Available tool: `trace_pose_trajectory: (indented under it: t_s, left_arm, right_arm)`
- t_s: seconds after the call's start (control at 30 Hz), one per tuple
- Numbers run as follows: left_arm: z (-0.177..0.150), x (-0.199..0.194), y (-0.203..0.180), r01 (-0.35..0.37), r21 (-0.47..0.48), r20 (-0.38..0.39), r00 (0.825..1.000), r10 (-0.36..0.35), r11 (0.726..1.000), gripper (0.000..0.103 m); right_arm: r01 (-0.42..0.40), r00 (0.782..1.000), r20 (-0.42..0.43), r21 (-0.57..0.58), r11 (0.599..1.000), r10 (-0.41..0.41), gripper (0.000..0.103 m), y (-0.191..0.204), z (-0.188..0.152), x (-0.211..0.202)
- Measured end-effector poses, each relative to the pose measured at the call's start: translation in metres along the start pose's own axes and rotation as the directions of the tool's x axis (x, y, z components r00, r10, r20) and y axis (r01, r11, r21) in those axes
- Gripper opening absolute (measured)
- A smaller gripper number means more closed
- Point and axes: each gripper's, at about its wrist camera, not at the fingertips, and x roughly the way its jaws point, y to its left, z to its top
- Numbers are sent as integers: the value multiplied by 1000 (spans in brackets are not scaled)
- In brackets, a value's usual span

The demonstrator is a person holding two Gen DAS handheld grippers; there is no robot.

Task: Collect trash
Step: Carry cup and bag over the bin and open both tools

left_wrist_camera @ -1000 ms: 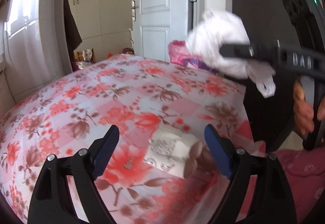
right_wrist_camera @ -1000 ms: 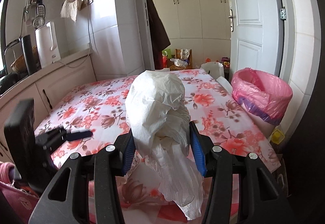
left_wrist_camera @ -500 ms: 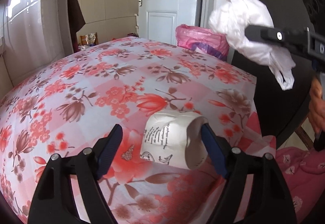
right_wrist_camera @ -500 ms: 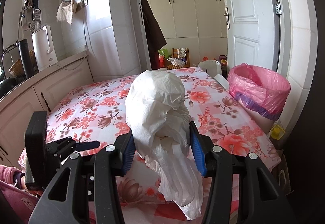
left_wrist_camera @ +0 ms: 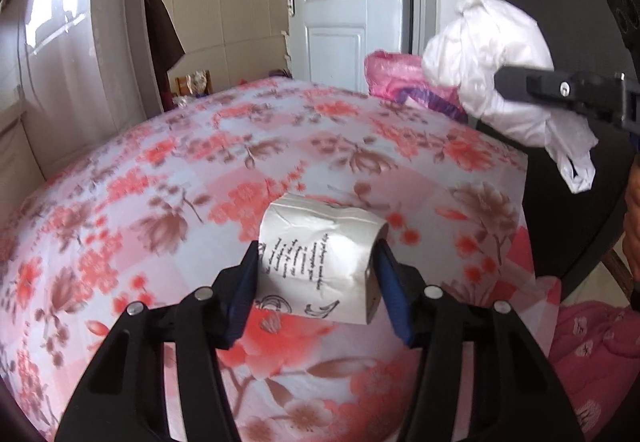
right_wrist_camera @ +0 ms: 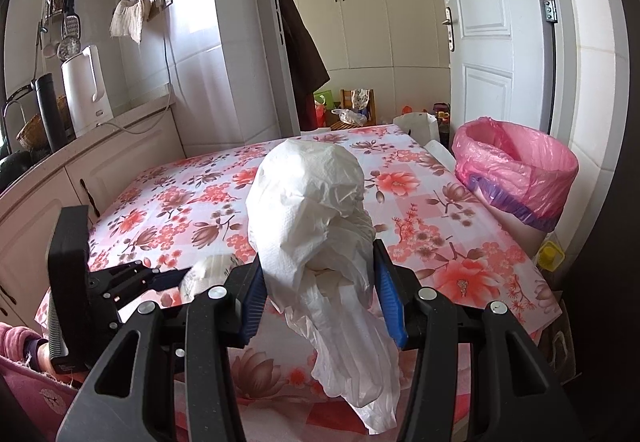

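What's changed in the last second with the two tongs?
The left tongs went from open around the crumpled paper cup to shut on it. The right tongs kept their grip on the white plastic bag, above the floral tablecloth.

Both grippers, left gripper point(left_wrist_camera: 316, 282) and right gripper point(right_wrist_camera: 318, 294), are matte black plastic with blue finger pads and silver screws (4 visible each); pink floral sleeves point(left_wrist_camera: 596, 354).

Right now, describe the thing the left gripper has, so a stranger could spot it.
Start at the floral tablecloth and go to its near edge. There the left gripper pinches a crumpled paper wad, white with black print. The other white piece, the plastic bag, is unprinted and hangs from the right gripper.
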Motion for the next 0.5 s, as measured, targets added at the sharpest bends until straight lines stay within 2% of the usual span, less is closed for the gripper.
trace_pose_trajectory:
  t_s: [0.2,0.33,0.5]
  left_arm:
    - [25,-1,3,-35,-14,46,998,36,999,54]
    - [50,2,11,-65,-55,84,994,69,996,54]
    - [88,11,14,-67,-85,128,989,77,994,54]
  right_arm:
    - [12,999,31,18,1000,-12,48,-6,10,4]
    - [22,998,51,22,1000,-23,48,-12,18,7]
    - [56,995,80,33,998,-58,48,-28,32,10]
